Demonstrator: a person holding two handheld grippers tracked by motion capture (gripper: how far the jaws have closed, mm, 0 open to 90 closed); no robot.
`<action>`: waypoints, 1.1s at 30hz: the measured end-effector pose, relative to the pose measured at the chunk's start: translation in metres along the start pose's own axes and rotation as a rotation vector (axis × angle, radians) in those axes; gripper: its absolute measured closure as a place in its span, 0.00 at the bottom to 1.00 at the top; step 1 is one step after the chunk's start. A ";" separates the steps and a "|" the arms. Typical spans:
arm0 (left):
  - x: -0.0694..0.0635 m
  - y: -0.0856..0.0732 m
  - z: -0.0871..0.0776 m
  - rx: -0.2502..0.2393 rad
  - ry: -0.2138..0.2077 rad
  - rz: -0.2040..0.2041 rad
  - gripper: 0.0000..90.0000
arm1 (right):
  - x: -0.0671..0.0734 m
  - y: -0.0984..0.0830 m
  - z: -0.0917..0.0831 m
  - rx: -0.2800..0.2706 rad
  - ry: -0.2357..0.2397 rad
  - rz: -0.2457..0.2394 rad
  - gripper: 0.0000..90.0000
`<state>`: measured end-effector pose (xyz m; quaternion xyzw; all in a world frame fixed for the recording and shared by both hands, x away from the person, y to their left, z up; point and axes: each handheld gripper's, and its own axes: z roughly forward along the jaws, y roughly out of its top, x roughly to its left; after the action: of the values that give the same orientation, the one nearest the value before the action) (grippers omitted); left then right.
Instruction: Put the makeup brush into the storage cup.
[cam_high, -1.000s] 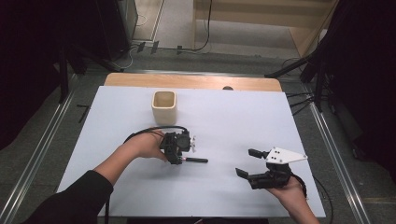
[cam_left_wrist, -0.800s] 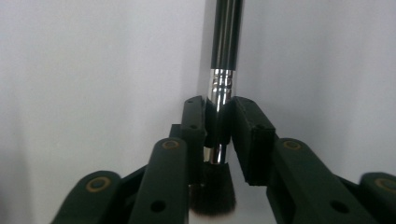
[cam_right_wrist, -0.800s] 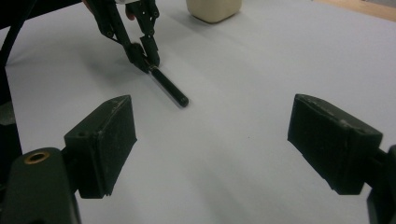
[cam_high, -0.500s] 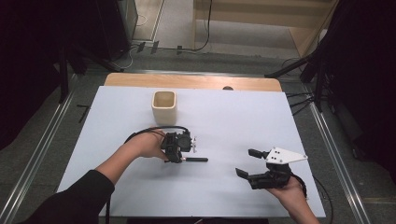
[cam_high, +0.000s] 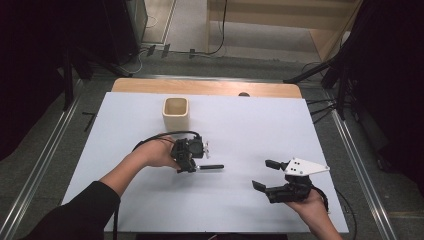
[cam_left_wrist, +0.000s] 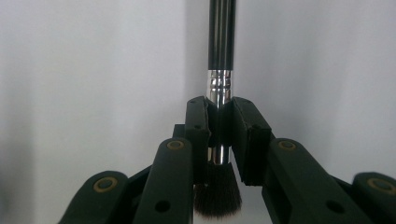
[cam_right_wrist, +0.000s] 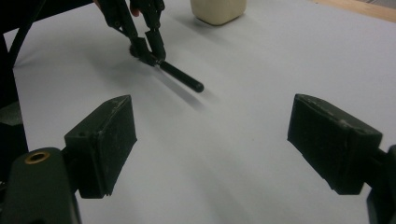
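— White sheeting covers the worktop (cam_high: 250, 125), dark floor around it. What is being handled?

— A brush (cam_left_wrist: 219, 70) lies flat near the middle, in front of a cream cup (cam_high: 176, 113). It is clamped at its metal collar by the left hand-held gripper (cam_left_wrist: 219, 122); the jaws have just been closing on it.

— And the right hand-held gripper (cam_high: 264, 175)?

— Held with jaws wide apart, nothing between them, well apart from the brush.

— How should the lift be done?

— Probably straight up, grip kept firm, since the round handle may be rolled or tipped.

— Its look?

— Slim glossy black handle, silver ringed collar, dark bristles with pale tips.
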<state>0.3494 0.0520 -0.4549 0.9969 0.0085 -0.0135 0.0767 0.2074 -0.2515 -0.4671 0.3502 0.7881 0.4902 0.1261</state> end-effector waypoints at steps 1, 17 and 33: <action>0.001 -0.002 -0.005 -0.023 0.011 -0.020 0.87 | 0.001 0.000 0.001 0.001 0.003 -0.005 0.18; -0.009 -0.024 -0.036 -0.248 0.024 -0.134 0.87 | 0.002 0.002 -0.001 -0.036 0.036 -0.011 0.18; -0.032 -0.050 -0.050 -0.393 0.053 -0.203 0.87 | 0.005 0.008 0.004 -0.066 0.103 -0.004 0.18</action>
<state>0.3178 0.1088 -0.4121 0.9569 0.1133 0.0071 0.2673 0.2090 -0.2434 -0.4614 0.3185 0.7776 0.5332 0.0979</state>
